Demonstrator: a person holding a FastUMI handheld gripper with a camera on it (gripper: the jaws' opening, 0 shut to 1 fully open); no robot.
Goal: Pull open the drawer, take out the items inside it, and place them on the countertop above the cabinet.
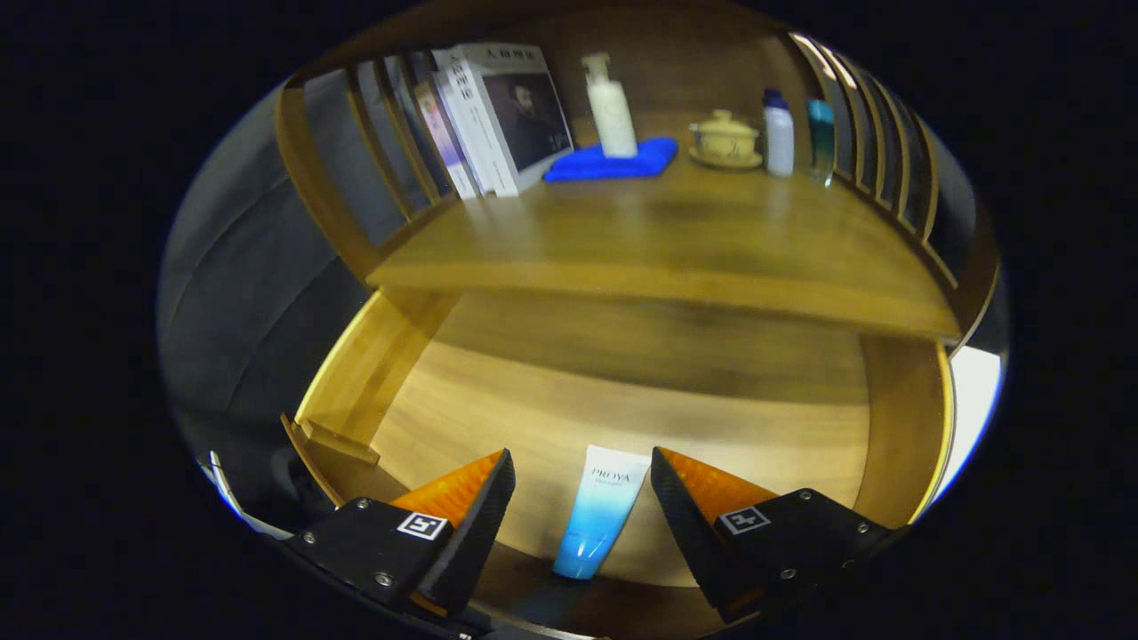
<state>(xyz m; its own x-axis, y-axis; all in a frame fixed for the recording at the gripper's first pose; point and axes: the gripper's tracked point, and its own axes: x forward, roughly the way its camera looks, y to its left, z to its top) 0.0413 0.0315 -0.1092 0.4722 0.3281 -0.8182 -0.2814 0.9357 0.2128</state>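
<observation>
Below, the open wooden drawer (498,400) juts out under the broad wooden countertop (658,240). Farther back on that top stand upright books (498,116), a folded blue cloth (613,162) and a white pump bottle (611,107). Nearer, the gripper (582,484) hangs spread wide, grasping nothing; the white-and-blue cosmetic tube (600,520) lies on the drawer floor between its fingers, untouched.

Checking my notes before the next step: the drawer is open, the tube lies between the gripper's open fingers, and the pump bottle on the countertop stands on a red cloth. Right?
Not quite: the cloth under the pump bottle is blue, as the gripper view shows. The rest holds: the drawer is open, and the tube lies between the open fingers of the gripper, untouched.
</observation>
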